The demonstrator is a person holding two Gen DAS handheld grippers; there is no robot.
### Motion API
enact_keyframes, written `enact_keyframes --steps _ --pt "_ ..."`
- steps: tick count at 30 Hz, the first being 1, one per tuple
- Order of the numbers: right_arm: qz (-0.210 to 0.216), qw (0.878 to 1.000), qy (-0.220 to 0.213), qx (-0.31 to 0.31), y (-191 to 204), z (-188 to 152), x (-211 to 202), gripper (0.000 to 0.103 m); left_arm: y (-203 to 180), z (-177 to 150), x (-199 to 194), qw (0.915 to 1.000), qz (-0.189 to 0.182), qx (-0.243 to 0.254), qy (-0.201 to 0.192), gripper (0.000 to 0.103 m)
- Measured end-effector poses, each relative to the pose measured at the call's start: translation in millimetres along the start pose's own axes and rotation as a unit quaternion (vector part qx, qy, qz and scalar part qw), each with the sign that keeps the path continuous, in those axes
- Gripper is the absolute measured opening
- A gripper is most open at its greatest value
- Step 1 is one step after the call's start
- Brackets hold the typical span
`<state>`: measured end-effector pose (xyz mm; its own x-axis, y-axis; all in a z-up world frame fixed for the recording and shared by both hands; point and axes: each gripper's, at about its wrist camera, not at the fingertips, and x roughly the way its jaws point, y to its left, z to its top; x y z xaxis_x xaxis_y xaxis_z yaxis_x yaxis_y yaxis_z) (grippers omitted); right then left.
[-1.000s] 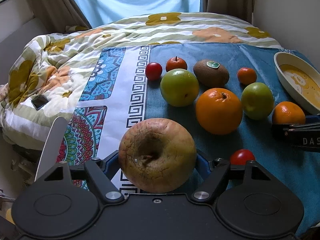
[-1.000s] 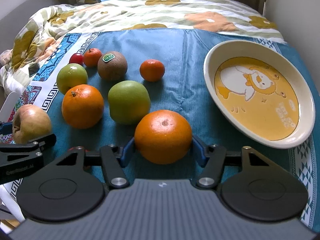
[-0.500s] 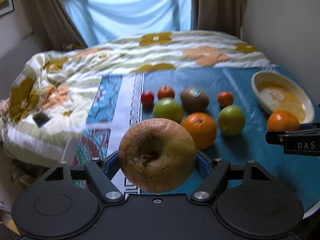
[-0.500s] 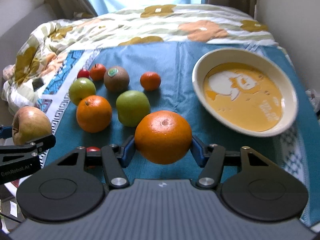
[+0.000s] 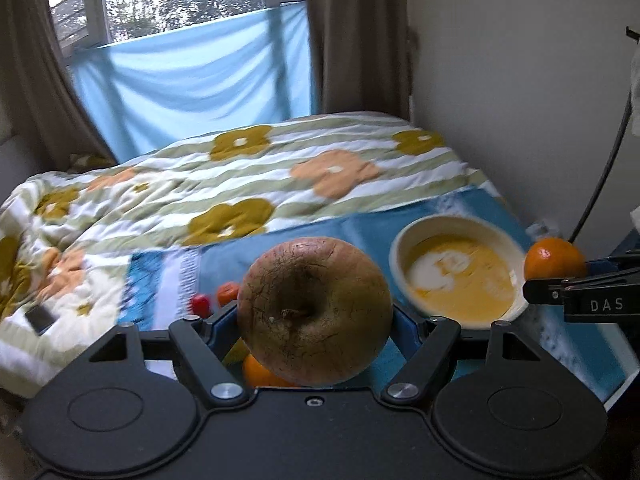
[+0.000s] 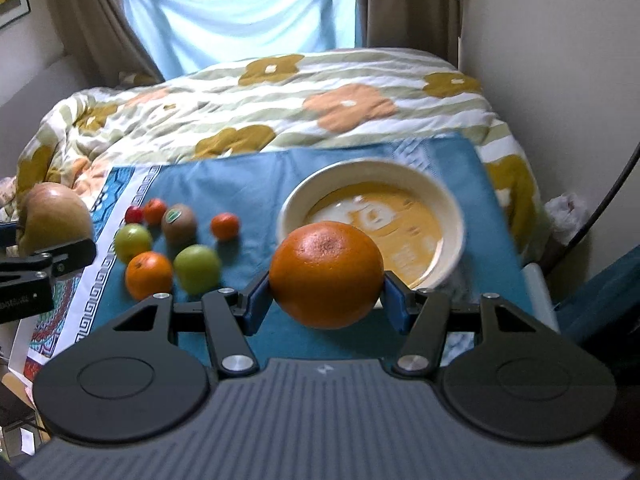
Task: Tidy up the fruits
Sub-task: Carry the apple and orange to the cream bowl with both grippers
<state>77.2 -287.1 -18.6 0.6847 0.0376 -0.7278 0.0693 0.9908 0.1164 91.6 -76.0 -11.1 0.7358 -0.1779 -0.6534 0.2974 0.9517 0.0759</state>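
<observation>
My left gripper [image 5: 314, 320] is shut on a wrinkled brown apple [image 5: 314, 310], held high above the blue cloth. My right gripper [image 6: 326, 292] is shut on a large orange [image 6: 326, 274], lifted in front of the cream bowl [image 6: 448, 204]. The bowl also shows in the left wrist view [image 5: 396, 248], with the right gripper's orange [image 5: 554, 258] to its right. On the cloth lie another orange [image 6: 149, 274], two green apples [image 6: 198, 268] [image 6: 133, 240], a kiwi [image 6: 179, 224], a small tangerine [image 6: 225, 225], a small red-orange fruit [image 6: 155, 211] and a cherry tomato [image 6: 134, 214].
The blue cloth [image 6: 248, 184] covers a table against a bed with a flowered quilt [image 6: 280, 96]. A wall stands to the right, with a black cable [image 6: 600, 212] hanging there. A curtained window is behind the bed.
Both grippers have risen well above the table with their fruit and shifted right toward the bowl. The fruits on the cloth have not moved.
</observation>
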Motion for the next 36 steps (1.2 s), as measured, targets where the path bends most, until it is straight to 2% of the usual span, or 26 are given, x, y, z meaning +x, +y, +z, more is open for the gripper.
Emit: enact_keyframes --steps 7,16,26,34,36 --pt "0.007 1.000 -0.006 -0.006 -58.0 33.6 14.5 0.073 -51.4 35.7 43.6 1.0000 -0.006 0.003 0.002 0.079" --pt "0.030 0.999 0.007 -0.011 -120.1 68.2 72.8 0.073 -103.8 64.5 131.6 0.9991 -0.016 0.005 0.038 0.079" --pt "0.032 0.999 0.034 -0.010 -160.7 79.3 123.2 0.073 -150.0 61.8 206.5 0.9960 -0.011 0.054 0.071 0.080" --pt "0.033 0.998 0.047 -0.001 -174.3 77.0 136.3 0.073 -159.6 60.8 229.9 0.9938 -0.013 0.069 0.087 0.080" --pt "0.032 0.998 0.051 0.000 -176.4 76.9 137.5 0.073 -161.2 61.5 228.2 0.9938 -0.014 0.077 0.078 0.083"
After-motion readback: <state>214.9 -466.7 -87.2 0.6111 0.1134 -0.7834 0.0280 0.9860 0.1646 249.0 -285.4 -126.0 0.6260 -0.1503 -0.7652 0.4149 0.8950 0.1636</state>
